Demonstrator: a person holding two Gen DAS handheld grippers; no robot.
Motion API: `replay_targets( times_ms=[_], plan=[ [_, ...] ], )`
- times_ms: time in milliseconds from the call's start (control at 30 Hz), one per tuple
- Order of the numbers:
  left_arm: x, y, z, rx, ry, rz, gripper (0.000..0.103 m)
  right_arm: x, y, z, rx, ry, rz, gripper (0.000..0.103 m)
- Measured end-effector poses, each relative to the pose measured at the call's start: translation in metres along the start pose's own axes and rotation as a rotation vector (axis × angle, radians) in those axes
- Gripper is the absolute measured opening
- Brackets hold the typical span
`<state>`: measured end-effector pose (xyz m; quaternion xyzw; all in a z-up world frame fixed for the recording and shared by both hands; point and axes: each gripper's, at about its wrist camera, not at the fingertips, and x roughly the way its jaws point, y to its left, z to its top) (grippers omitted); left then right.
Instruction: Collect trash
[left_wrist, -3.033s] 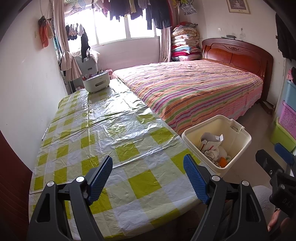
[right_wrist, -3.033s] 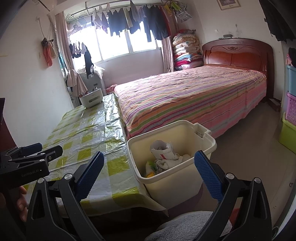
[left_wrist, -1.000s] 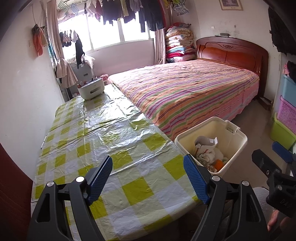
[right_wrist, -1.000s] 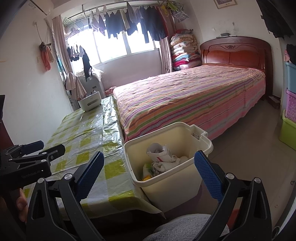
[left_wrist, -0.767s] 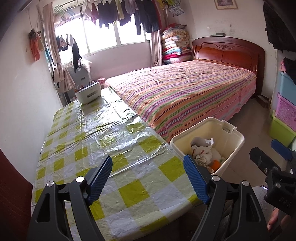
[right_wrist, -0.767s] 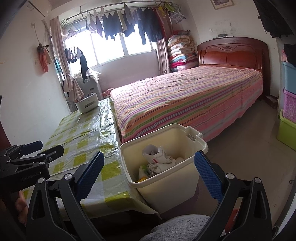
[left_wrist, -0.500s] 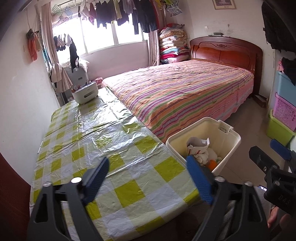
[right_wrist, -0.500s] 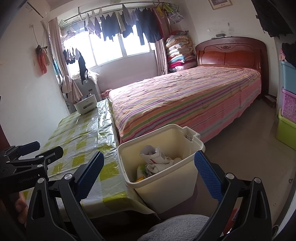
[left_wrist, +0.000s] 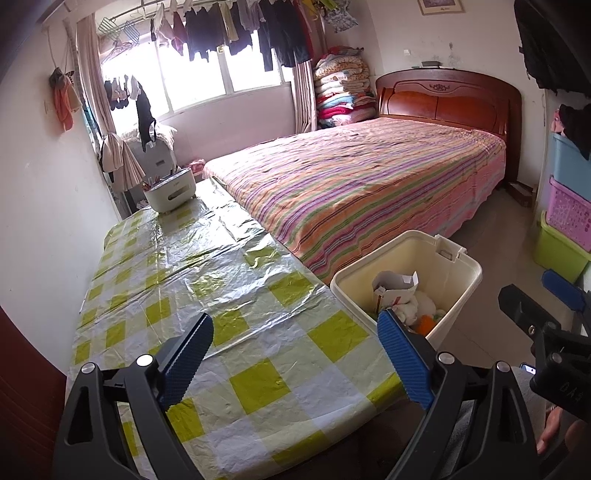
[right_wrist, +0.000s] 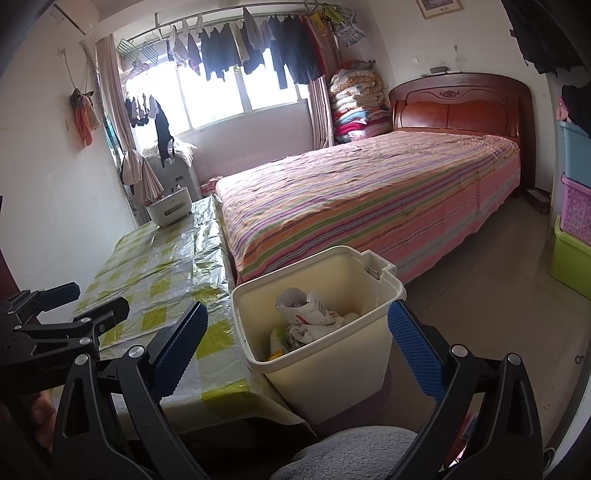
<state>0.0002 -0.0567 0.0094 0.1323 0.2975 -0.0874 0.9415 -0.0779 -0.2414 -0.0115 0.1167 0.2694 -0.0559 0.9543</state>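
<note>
A cream trash bin (left_wrist: 460, 280) stands on the floor at the table's near right corner. Inside it lie a torn carton (left_wrist: 393, 291), crumpled paper (right_wrist: 304, 308) and other scraps. My left gripper (left_wrist: 293, 325) hovers over the checkered tablecloth (left_wrist: 221, 258), open, with nothing between its blue pads. My right gripper (right_wrist: 297, 314) is open just in front of the bin (right_wrist: 332, 365), empty too. Each gripper shows at the edge of the other's view. No loose trash is visible on the table.
A white box (left_wrist: 170, 190) with small items sits at the table's far end. A striped bed (left_wrist: 369, 173) runs along the table's right side. Stacked plastic crates (left_wrist: 569, 206) line the right wall. Tiled floor (right_wrist: 498, 280) lies between bed and crates.
My left gripper's fingers have spread a little wider. Both views have drawn back slightly from the table and bin since the oldest frames. The right gripper stays open as before.
</note>
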Motion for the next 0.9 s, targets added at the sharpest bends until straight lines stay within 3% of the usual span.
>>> replay_targets(
  times_ms=[200, 533, 900],
  plan=[
    [0.004, -0.008, -0.004, 0.031, 0.031, -0.051, 0.093, 0.003, 0.001, -0.002, -0.001, 0.008, 0.001, 0.096],
    [-0.001, -0.017, -0.008, 0.067, -0.023, -0.063, 0.093, 0.006, -0.003, -0.004, 0.007, 0.015, -0.005, 0.096],
    [0.003, -0.013, -0.005, 0.060, -0.017, -0.002, 0.093, -0.001, -0.011, 0.007, 0.025, -0.010, -0.030, 0.096]
  ],
)
